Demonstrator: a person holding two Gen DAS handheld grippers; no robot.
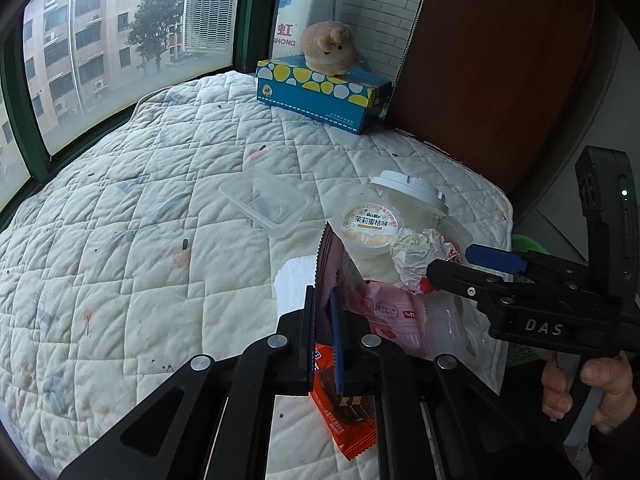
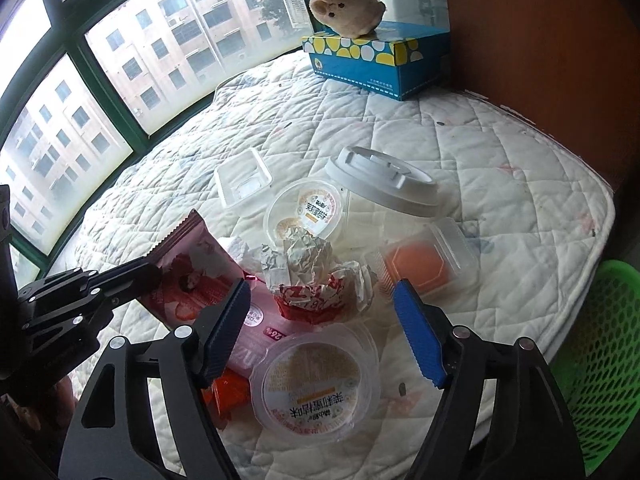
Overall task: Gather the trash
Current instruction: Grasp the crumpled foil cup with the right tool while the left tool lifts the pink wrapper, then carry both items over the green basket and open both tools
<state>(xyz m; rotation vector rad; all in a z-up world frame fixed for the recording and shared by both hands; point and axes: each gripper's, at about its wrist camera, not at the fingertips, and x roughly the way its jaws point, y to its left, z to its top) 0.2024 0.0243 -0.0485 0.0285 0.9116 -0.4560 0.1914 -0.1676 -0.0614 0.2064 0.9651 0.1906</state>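
My left gripper [image 1: 322, 300] is shut on a pink snack wrapper [image 1: 334, 256], which stands upright with its serrated edge on top. From the right wrist view the same gripper [image 2: 150, 276] pinches that wrapper [image 2: 192, 268] at the left. My right gripper [image 2: 320, 290] stands open over the trash pile, its blue pads [image 2: 416, 336] on either side of a crumpled foil wrapper [image 2: 316, 272] without pressing on it. The left wrist view shows it [image 1: 468, 266] reaching in from the right beside the foil [image 1: 420, 256]. A jelly cup [image 2: 316, 380] lies under it.
On the quilted pad [image 1: 140, 240] lie a second jelly cup [image 2: 306, 212], a white-lidded clear cup [image 2: 380, 184], a clear tray [image 2: 242, 184], a small box with an orange insert [image 2: 428, 260] and an orange wrapper [image 1: 344, 412]. A green basket [image 2: 600, 360] stands off the right edge. A tissue box [image 1: 320, 92] with a plush toy [image 1: 330, 50] sits at the back.
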